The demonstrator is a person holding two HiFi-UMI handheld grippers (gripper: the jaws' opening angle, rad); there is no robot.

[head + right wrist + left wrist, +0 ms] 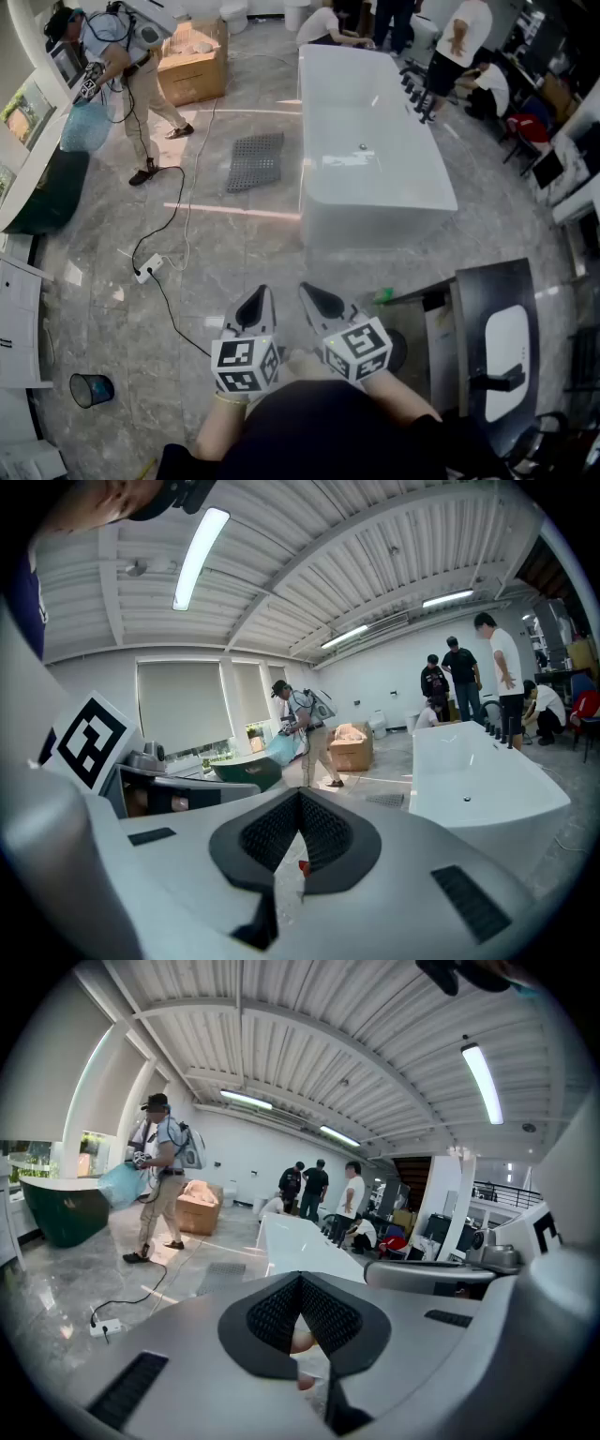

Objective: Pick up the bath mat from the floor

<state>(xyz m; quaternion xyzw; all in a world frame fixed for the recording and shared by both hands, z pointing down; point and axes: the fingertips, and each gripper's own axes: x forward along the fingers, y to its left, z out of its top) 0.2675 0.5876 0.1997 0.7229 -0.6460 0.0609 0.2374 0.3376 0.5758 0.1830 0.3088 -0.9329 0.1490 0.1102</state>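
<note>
Close to chest: left gripper (261, 298) and right gripper (311, 295) side by side, jaws of both pressed together, nothing between; likely carry pose, approach not begun. Farther out on floor: dark bath mat (256, 160) lying flat beside white bathtub (370, 141), well apart from both grippers.

Grey left hand-held gripper (260, 293) and right hand-held gripper (310, 292), black pads (273, 1312), marker cubes (246, 364).

Floor (94, 309): polished grey marbled stone, glossy
Bathtub (370, 141): smooth white, glossy
Bath mat (256, 161): dark, matt, perforated grid
Box (194, 61): brown cardboard, matt
</note>
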